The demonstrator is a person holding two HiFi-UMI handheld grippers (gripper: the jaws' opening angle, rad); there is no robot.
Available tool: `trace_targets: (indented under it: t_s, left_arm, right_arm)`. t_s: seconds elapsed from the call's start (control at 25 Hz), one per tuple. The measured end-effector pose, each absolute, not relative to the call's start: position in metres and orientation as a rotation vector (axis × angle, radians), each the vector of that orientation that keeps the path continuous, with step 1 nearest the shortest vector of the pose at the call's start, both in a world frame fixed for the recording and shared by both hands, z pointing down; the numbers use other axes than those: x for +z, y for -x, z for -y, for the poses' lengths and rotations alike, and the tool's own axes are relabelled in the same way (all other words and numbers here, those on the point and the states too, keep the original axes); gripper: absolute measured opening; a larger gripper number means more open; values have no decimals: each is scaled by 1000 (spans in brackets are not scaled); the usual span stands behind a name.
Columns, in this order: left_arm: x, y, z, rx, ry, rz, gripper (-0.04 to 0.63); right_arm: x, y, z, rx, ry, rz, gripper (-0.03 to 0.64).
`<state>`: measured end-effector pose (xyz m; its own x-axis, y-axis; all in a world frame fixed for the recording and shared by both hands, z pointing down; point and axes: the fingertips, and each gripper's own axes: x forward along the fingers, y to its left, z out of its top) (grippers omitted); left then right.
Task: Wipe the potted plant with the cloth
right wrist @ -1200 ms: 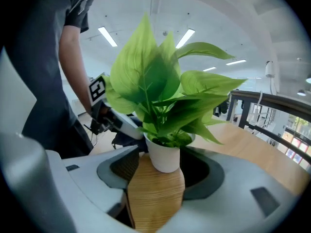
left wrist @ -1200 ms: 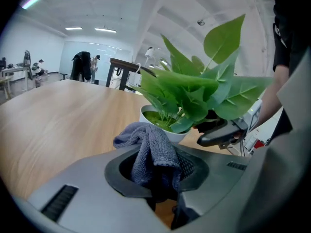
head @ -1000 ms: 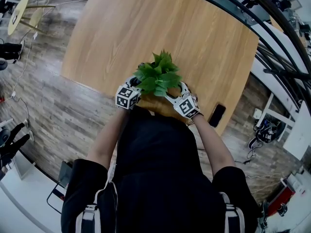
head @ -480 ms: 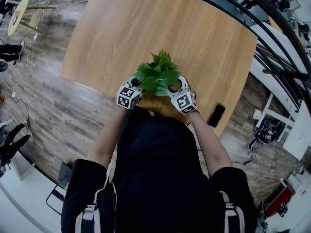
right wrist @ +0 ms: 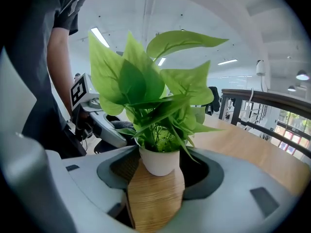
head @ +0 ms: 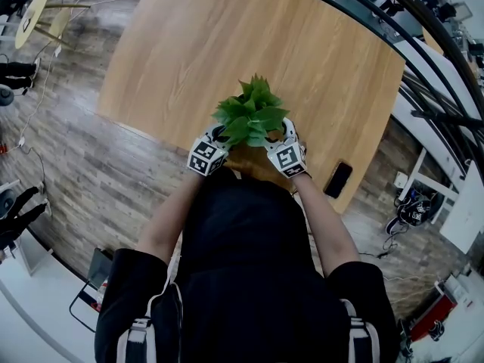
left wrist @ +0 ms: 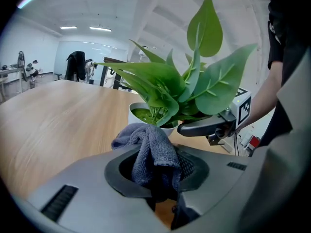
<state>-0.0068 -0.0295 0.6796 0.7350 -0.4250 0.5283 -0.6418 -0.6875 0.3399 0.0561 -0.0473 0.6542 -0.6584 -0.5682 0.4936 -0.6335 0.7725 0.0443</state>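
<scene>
Two grippers closing in on the potted plant [right wrist: 146,101] from either side, so here's the picture. The left gripper [left wrist: 155,178] is clenched on the cloth [left wrist: 150,152]: a grey bundle bunched up between the jaws, with a good fold spilling out past the tips. Just beyond that fold stands the white pot [left wrist: 163,125], leaves [left wrist: 194,89] fanning above and ahead of the jaws. Over on the right gripper [right wrist: 160,177], the jaws are spread with the pot sitting between them at the far end. The near-side pad looks close to the pot wall, and there's a dark gap on the other side, so I read it as bracketing and not squeezing. The pot rests on the wooden table [head: 227,51], close to the near edge.

To wipe well from here, I'd say the right jaws should settle lightly on the pot so it can't slide or tip. Then lead with the loose fold, not the jaw tips, and stroke each leaf from stem outward. Those leaves look thin and springy, and hard plastic could crease them.
</scene>
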Motion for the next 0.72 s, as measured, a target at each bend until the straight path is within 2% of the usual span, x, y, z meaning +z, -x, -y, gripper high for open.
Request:
trace_targets:
  t_s: [0.4, 0.72]
  left_arm:
    - [685, 40, 58, 536, -2388, 932, 115]
    - [686, 28, 59, 546, -2414, 907, 115]
  right_arm:
    - [656, -58, 28, 173, -904, 2477, 249]
    - [659, -51, 43, 194, -837, 2527, 249]
